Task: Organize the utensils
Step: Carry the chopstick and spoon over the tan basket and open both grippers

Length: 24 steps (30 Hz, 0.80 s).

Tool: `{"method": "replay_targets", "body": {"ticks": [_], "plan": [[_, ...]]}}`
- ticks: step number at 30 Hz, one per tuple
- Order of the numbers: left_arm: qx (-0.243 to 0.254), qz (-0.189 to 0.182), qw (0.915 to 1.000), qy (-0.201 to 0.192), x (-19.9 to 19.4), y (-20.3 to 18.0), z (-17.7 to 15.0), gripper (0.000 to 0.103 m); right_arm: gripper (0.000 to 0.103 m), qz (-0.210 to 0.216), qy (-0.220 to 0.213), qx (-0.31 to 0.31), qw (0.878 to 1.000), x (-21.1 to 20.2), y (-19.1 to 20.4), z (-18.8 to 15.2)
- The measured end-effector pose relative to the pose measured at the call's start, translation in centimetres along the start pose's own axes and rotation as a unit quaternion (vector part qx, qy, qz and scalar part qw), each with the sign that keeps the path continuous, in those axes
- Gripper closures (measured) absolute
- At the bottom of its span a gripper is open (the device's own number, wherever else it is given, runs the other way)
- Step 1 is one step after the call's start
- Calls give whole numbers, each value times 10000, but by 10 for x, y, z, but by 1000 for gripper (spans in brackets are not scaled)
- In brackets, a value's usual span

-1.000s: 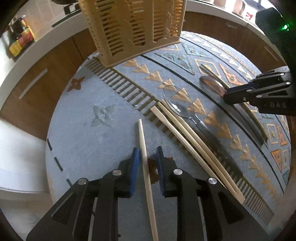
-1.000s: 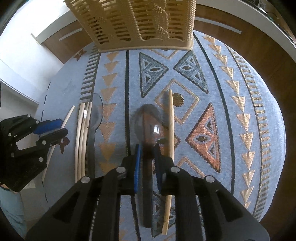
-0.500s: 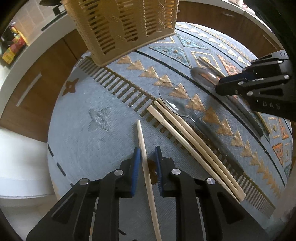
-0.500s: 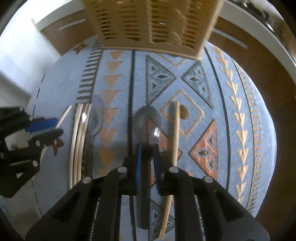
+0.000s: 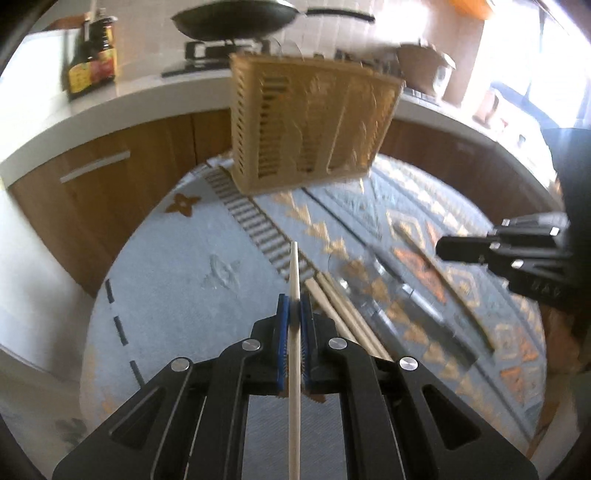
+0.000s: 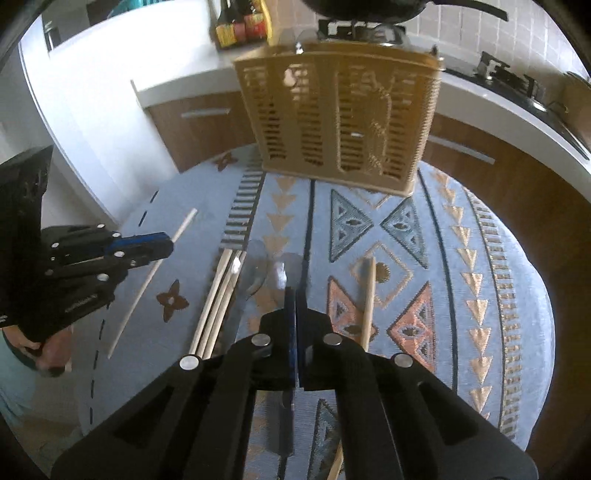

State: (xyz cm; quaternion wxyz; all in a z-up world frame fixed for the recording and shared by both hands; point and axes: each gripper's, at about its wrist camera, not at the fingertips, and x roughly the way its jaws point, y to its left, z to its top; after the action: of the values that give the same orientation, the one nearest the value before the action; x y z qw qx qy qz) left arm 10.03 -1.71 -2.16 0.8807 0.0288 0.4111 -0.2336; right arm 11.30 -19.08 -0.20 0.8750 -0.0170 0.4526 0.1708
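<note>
My left gripper (image 5: 294, 310) is closing tight on a pale wooden chopstick (image 5: 294, 266), which is lifted off the blue patterned tablecloth (image 5: 177, 295) and points at the tan slotted utensil basket (image 5: 310, 122). My right gripper (image 6: 296, 302) is closing tight on the dark handle of a clear spoon (image 6: 286, 271), whose bowl sticks out ahead of the pads. The basket (image 6: 340, 110) stands upright at the table's far side. The right wrist view shows the left gripper (image 6: 168, 245) at left with its chopstick (image 6: 147, 277). The right gripper (image 5: 443, 247) shows at the right of the left wrist view.
A pair of chopsticks (image 6: 218, 299) and a second clear spoon (image 6: 255, 275) lie side by side on the cloth; a single chopstick (image 6: 369, 295) lies to the right. Beyond the table are wooden cabinets, a white counter, sauce bottles (image 5: 92, 55) and a wok (image 5: 236, 18).
Both grippers have closed, the left on the chopstick and the right on the spoon handle. Both have risen and tipped up, bringing the whole basket and the counter into view.
</note>
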Motion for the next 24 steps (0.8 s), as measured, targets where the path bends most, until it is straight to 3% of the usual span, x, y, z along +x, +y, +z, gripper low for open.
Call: {"method": "replay_targets", "body": {"ticks": [3, 4, 6, 7, 8, 11, 14, 15, 19, 22, 24], "plan": [[8, -21, 9999, -107, -9, 0, 1, 99, 101, 186, 244, 234, 9993, 2, -20, 2], [13, -32, 9999, -141, -12, 1, 2, 99, 96, 262, 365, 265, 9986, 5, -22, 4], [31, -60, 9999, -151, -13, 3, 4, 99, 75, 305, 697, 105, 9970, 21, -17, 10], [40, -60, 9999, -149, -13, 4, 4, 99, 53, 248, 780, 9, 9966, 25, -13, 9], [53, -65, 9999, -141, -12, 4, 4, 99, 43, 166, 813, -105, 9965, 27, -9, 8], [71, -97, 9999, -104, -10, 6, 3, 99, 45, -22, 1023, -432, 9938, 39, 4, 6], [101, -91, 9999, -95, -6, 9, 3, 99, 61, -145, 1260, -572, 9903, 52, 9, 3], [103, -95, 9998, -107, -6, 10, 3, 99, 62, -249, 1324, -593, 9891, 57, 10, 3], [92, -159, 9997, -169, -5, 12, 5, 99, 63, -344, 1337, -441, 9894, 71, 7, 10], [44, -183, 9996, -195, -3, 15, 7, 99, 74, -355, 1291, -408, 9902, 75, 7, 16], [18, -181, 9996, -228, -3, 16, 8, 99, 74, -416, 1257, -509, 9899, 74, 10, 17]]}}
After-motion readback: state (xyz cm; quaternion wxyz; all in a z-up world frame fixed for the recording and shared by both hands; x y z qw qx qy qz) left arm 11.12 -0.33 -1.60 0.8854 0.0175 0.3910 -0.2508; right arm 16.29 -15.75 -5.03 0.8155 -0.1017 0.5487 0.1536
